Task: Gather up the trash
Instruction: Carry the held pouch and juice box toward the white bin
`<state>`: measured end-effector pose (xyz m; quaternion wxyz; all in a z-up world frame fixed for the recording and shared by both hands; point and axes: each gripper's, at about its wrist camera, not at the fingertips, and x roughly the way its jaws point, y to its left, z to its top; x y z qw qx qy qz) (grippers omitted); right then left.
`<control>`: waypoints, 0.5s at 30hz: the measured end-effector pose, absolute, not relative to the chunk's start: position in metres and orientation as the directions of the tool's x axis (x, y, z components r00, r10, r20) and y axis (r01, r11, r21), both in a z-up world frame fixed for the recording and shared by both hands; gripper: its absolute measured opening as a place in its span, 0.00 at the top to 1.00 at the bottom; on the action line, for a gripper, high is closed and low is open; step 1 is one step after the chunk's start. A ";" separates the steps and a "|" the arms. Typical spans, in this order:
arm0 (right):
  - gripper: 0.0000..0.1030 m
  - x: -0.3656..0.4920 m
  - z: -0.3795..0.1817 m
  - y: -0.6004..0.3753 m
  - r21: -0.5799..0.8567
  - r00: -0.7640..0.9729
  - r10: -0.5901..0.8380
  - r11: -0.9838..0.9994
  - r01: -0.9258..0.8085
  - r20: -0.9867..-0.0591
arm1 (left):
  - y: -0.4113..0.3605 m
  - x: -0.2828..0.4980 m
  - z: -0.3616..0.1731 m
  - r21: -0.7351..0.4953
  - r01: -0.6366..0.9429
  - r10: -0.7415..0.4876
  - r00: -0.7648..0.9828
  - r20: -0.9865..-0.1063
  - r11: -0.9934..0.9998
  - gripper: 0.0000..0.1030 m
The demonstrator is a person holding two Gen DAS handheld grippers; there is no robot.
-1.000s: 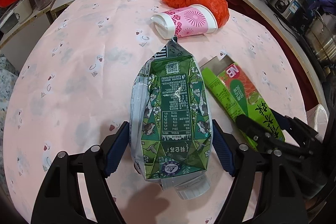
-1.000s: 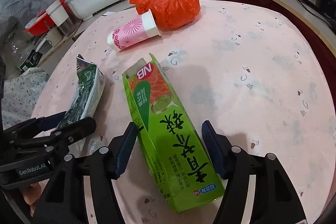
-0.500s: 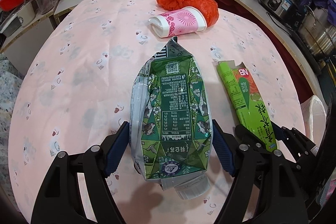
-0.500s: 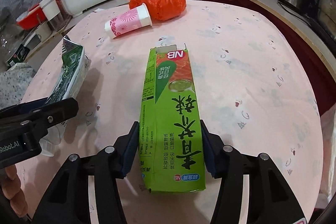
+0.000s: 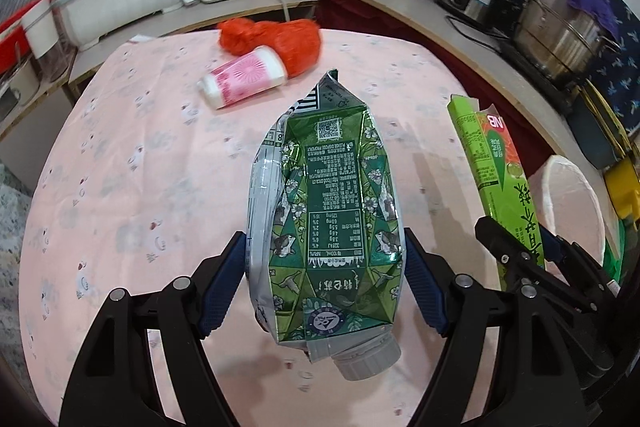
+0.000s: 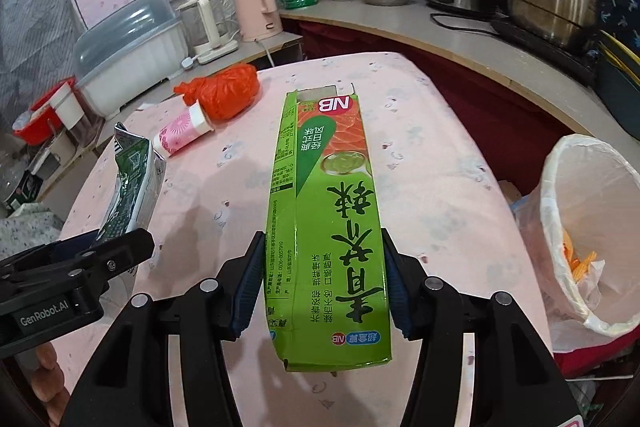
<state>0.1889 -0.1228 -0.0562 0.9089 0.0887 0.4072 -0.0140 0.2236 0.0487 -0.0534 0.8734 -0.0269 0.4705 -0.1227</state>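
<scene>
Cartons: two; grippers: two.

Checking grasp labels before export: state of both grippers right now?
Left gripper: shut on the crumpled green drink carton.
Right gripper: shut on the light-green NB box, jaws have just been closing.

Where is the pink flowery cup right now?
The pink cup lies on its side at the far end of the pink tablecloth, right against the orange plastic bag, to the left in the right wrist view and beyond both held cartons.
</scene>
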 end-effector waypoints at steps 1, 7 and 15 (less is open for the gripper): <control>0.50 0.184 -0.053 -0.130 0.154 0.676 0.039 0.982 0.111 -0.736 | 0.043 0.222 -0.051 -0.160 0.200 -0.244 0.528 -0.813 0.967 0.30; 0.49 0.157 -0.038 -0.170 0.173 0.708 -0.008 0.968 0.183 -0.707 | 0.000 0.210 -0.036 -0.143 0.281 -0.278 0.534 -0.799 0.949 0.30; 0.49 0.121 -0.027 -0.224 0.198 0.730 -0.078 0.938 0.284 -0.679 | -0.061 0.191 -0.021 -0.113 0.396 -0.327 0.530 -0.783 0.911 0.30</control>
